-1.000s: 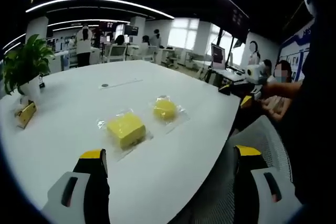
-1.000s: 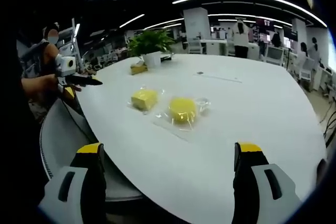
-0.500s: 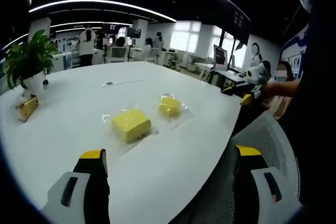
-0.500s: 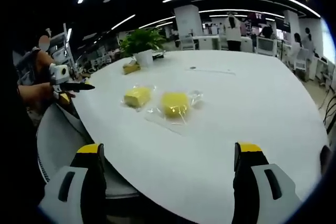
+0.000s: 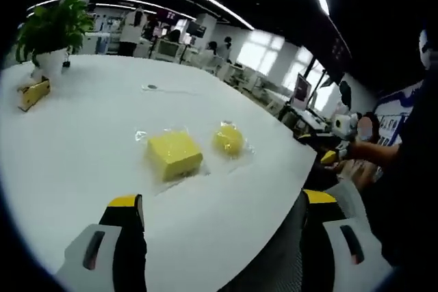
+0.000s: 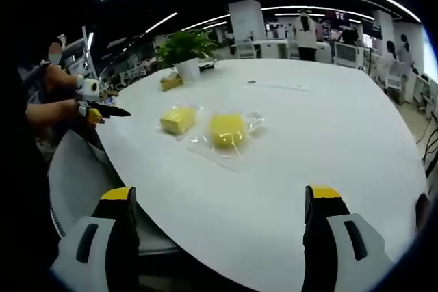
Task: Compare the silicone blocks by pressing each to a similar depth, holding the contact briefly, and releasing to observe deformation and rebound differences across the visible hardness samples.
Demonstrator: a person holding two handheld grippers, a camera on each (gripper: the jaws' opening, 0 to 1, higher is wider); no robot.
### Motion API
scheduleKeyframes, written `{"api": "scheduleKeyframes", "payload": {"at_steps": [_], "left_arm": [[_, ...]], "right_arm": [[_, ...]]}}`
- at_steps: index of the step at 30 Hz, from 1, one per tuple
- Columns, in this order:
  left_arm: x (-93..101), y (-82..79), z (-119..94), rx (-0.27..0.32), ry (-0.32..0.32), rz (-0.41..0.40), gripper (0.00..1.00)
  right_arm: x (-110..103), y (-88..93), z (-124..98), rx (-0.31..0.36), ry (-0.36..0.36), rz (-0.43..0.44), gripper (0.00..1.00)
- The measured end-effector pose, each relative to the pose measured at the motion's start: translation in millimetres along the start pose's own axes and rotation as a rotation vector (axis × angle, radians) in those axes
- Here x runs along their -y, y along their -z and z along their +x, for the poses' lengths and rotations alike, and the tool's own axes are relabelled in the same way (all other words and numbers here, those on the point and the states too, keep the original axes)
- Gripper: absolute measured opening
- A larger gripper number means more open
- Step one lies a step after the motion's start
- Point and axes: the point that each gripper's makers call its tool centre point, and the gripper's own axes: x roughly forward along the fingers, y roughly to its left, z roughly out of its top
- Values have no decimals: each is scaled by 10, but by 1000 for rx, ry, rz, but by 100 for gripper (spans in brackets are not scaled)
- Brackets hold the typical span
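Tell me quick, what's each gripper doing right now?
Left gripper: open, holding nothing, short of the blocks.
Right gripper: open, holding nothing, back from the table edge.

Two yellow silicone blocks [image 5: 174,154] [image 5: 228,139], each in a clear wrapper, and one potted plant [image 5: 53,35].

Two yellow silicone blocks on white surface [image 5: 82,135], each on clear plastic: square block [image 5: 174,154] flat, centre; rounder block [image 5: 228,139] just beside, at 2 o'clock.
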Motion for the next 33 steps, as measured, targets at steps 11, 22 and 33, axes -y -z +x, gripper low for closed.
{"api": "scheduleKeyframes", "payload": {"at_steps": [11, 22, 33], "left_arm": [[-390, -410, 422, -19, -22, -100, 87], [-1214, -560, 989, 28, -141, -411, 75], [-1257, -476, 1141, 107, -25, -666, 37]], "right_arm": [[72, 31, -80, -7, 13, 37, 92], [23, 77, -110, -47, 26, 64, 86], [29, 44, -151, -5, 56, 112, 74]]}}
